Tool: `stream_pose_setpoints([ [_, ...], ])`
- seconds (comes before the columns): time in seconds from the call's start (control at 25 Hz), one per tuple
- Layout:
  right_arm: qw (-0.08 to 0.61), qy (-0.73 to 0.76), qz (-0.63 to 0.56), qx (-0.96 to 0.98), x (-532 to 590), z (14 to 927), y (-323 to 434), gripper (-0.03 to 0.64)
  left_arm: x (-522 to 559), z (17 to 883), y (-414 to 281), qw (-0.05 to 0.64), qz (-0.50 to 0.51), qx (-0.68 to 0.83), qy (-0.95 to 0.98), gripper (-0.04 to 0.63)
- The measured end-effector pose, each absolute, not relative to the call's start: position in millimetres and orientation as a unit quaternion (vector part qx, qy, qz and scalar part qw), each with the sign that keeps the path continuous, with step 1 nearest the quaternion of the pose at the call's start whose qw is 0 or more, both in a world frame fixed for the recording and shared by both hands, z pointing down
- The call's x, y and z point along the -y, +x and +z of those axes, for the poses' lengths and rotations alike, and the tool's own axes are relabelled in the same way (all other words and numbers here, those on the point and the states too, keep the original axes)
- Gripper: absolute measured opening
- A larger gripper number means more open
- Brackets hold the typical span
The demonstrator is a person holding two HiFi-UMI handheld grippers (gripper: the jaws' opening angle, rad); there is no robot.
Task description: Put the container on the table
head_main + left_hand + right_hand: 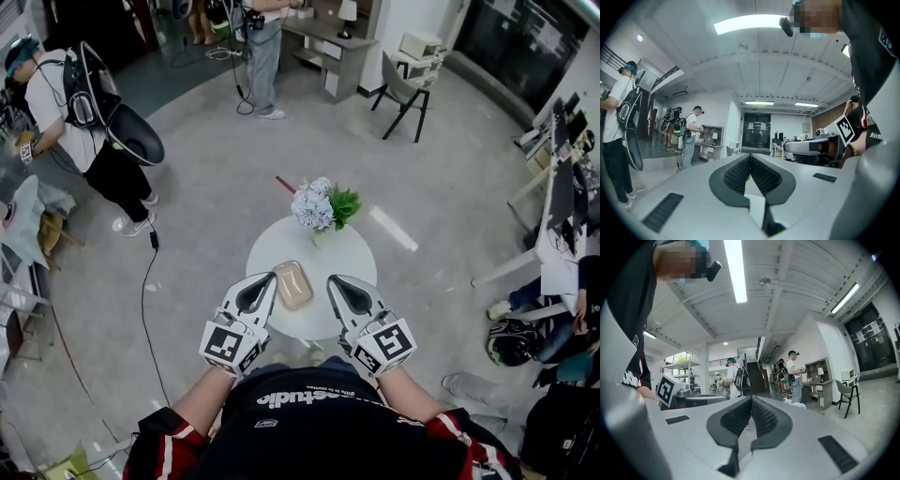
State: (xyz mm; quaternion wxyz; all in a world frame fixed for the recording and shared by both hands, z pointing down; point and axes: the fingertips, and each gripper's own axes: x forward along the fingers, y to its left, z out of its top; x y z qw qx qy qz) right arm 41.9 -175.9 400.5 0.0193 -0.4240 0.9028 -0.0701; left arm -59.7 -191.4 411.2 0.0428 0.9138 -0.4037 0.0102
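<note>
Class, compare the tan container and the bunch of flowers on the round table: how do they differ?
The container is plain tan; the flowers are pale with green leaves. The container lies low and flat on the near side; the flowers stand taller at the far edge. Both rest on the white round table.

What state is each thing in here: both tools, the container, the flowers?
Left tool: shut, holding nothing.
Right tool: shut, holding nothing.
Container: lying flat on the table, not held by either tool.
Flowers: upright at the table's far edge.
</note>
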Motion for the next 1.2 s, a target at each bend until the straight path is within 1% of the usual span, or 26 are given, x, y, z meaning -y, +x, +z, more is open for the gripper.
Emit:
stream_pose_setpoints([
  [0.2,0.027,-0.419,-0.074,-0.905,173.2,391.3,38.4,0.015,184.8,402.2,-53.4,0.041,0.007,0.391,0.920,0.023],
  [0.8,-0.006,-0.437,-0.108,-0.893,164.0,404.5,47.3,0.014,180.4,402.1,-40.2,0.051,0.007,0.373,0.927,0.023],
  [1.2,-0.007,-0.431,-0.117,-0.895,158.8,402.5,45.7,0.014,175.0,398.7,-39.0,0.051,0.011,0.368,0.928,0.023],
])
